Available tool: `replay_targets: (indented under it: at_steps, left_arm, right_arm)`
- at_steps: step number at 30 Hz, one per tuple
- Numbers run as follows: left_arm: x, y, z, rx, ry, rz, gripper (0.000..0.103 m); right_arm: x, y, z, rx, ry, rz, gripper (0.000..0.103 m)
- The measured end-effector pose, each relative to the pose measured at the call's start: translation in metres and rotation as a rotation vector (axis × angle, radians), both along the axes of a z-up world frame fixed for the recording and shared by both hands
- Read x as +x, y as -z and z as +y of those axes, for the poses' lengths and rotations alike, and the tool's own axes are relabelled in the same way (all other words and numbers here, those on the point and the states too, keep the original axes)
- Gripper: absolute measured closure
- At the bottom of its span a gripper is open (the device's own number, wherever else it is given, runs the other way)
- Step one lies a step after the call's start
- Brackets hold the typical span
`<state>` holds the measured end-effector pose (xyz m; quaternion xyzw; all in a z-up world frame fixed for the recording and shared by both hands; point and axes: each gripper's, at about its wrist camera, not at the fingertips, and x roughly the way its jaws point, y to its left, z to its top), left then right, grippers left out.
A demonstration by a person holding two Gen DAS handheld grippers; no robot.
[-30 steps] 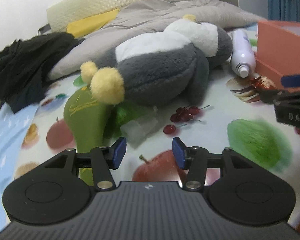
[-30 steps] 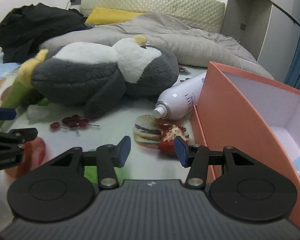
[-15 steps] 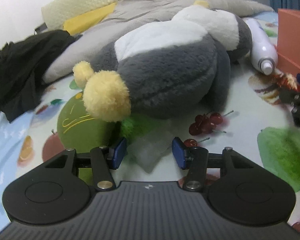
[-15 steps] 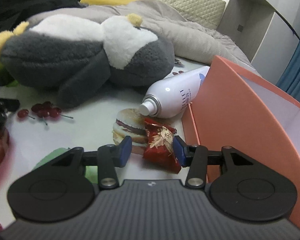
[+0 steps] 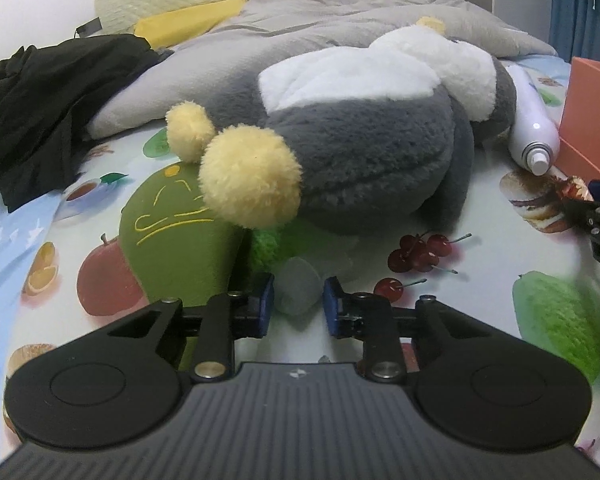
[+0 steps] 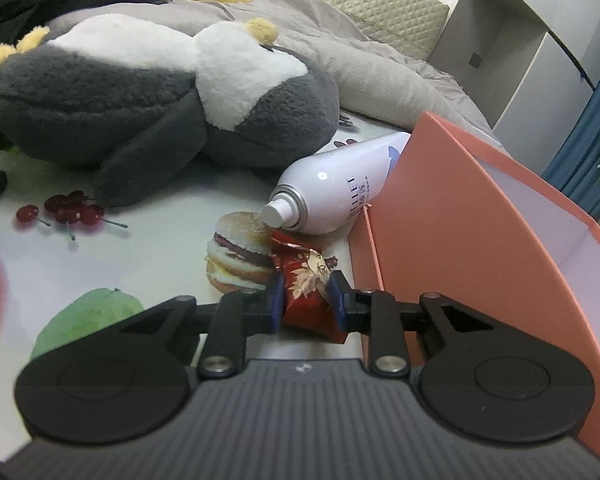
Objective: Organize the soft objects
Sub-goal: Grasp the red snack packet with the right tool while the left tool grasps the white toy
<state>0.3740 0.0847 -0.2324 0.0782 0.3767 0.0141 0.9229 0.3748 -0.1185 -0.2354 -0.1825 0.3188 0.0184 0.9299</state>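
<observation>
A big grey and white plush penguin with yellow feet lies on the fruit-print sheet; it also shows in the right wrist view. A green plush lies under its feet. My left gripper is open, its pads on either side of a small clear plastic packet. My right gripper has its pads on both sides of a red snack packet on the sheet, close against it.
A white spray can lies against an open salmon-pink box at the right. Black clothes, a grey duvet and a yellow pillow lie behind the penguin. The headboard is at the back.
Both grippers moved forward and down. The left one reached the clear packet and narrowed around it. The right one reached the red snack packet and its jaws closed in on it.
</observation>
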Motion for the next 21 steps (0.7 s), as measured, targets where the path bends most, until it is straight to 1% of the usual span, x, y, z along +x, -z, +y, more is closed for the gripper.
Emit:
replay_targets:
  at_steps: [2, 5, 9, 13, 16, 21]
  left_arm:
    - [-0.004, -0.002, 0.000, -0.016, -0.001, -0.005, 0.075]
    - [-0.012, -0.005, 0.001, -0.074, -0.009, 0.001, 0.075]
    - [-0.029, -0.009, -0.004, -0.114, -0.022, 0.002, 0.075]
    - [-0.048, -0.012, -0.005, -0.185, -0.043, 0.019, 0.075]
    - [-0.060, -0.013, -0.008, -0.219, -0.051, 0.034, 0.075]
    - [-0.084, -0.017, -0.016, -0.224, -0.046, 0.032, 0.074]
  right_arm:
    - [-0.004, -0.001, 0.001, 0.003, -0.004, 0.002, 0.076]
    - [-0.012, -0.004, 0.002, 0.012, -0.012, 0.006, 0.078]
    - [-0.027, -0.007, 0.004, 0.029, -0.024, 0.013, 0.079]
    - [-0.045, -0.011, 0.004, 0.042, -0.037, 0.026, 0.080]
    - [-0.059, -0.015, 0.002, 0.059, -0.043, 0.036, 0.080]
    - [-0.086, -0.020, -0.003, 0.100, -0.075, 0.055, 0.080]
